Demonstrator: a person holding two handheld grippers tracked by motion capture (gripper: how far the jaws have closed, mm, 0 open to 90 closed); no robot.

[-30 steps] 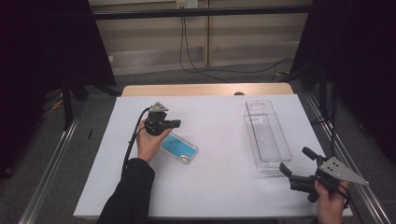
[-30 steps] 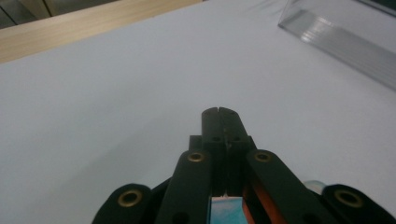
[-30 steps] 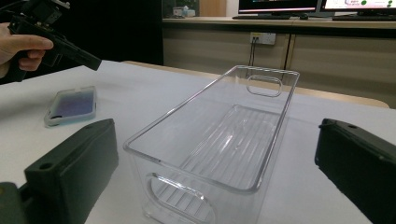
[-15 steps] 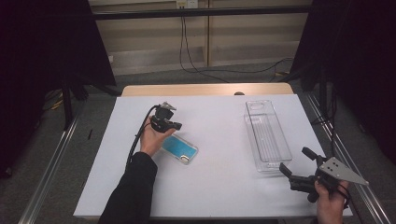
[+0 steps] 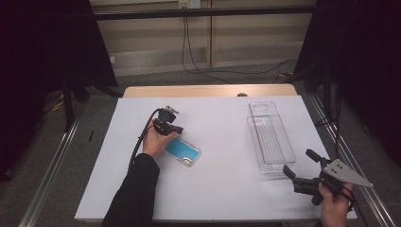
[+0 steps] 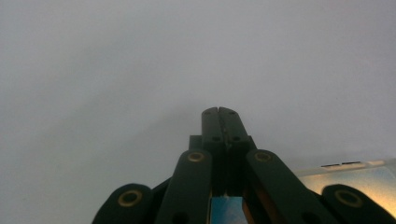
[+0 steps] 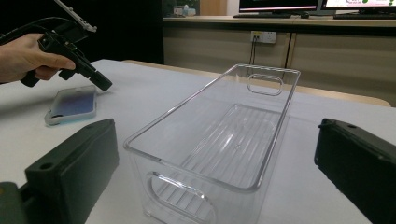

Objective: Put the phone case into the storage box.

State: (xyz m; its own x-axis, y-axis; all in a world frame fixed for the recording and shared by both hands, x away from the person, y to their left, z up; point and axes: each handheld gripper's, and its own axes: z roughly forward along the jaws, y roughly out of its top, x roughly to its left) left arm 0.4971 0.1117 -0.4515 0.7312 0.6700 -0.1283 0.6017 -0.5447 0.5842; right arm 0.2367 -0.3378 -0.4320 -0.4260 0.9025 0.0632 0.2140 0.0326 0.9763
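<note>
The left gripper (image 5: 178,130), jaws closed and empty, was at the phone case (image 5: 182,152) at its 11 o'clock corner, so the step seemed to be nudging it, and next it needed a careful push toward the clear bin (image 5: 268,138) at 3 o'clock, while the right gripper (image 5: 299,164) waited with jaws open.

Your bench (image 5: 222,184) is covered in plain white. On it lies a phone case (image 5: 183,152) — bright blue with a pale, clear rim. Right of the case stands a colourless, see-through bin (image 5: 269,142) with a ribbed floor — both grippers are black.
</note>
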